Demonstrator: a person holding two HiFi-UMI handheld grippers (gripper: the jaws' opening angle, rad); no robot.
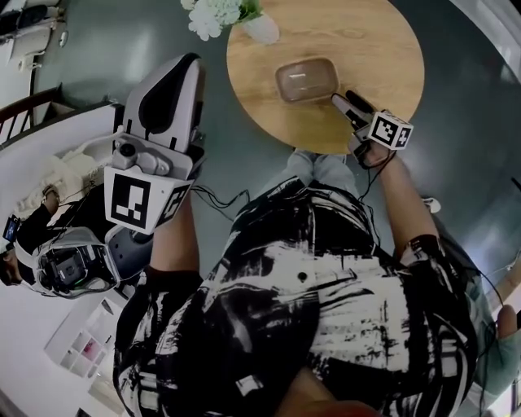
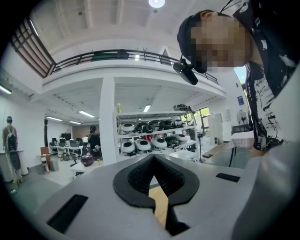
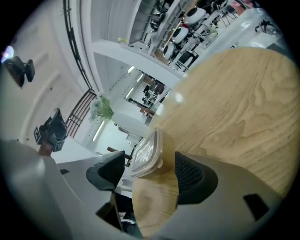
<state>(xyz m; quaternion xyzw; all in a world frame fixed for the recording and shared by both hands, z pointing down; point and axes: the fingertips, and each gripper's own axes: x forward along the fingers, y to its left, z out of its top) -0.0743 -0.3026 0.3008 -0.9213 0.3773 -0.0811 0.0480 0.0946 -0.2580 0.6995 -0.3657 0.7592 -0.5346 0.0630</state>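
I am holding the right hand-held gripper (image 1: pixel 343 101) low over the near edge of the round wooden bench (image 1: pixel 383 49). Its jaws are standing wide apart and gripping nothing. The clear lidded container (image 1: pixel 307 79) is sitting on the bench just ahead and to the left of those jaws, close to the bench's near edge. In the right gripper view the container (image 3: pixel 147 152) is showing edge-on in the gap between the two pads. Wood is showing on either side of it, so I am reading it as close to both pads but touching neither. In the head view its long axis is running across, left to right, and the right hand-held gripper is pointing at its near right corner from the lower right. The left hand-held gripper (image 1: pixel 186 67) is hanging raised off the bench's left side, over the floor and well apart from the container. Its own view is looking out at shelving (image 2: pixel 154 136). Its jaws are meeting tip to tip with nothing between them, only a sliver of wood showing through the slit below. The right one is much the nearer of the two. A vase (image 1: pixel 262 28) of white flowers (image 1: pixel 213 15) is standing at the bench's far left edge, well apart from the container.
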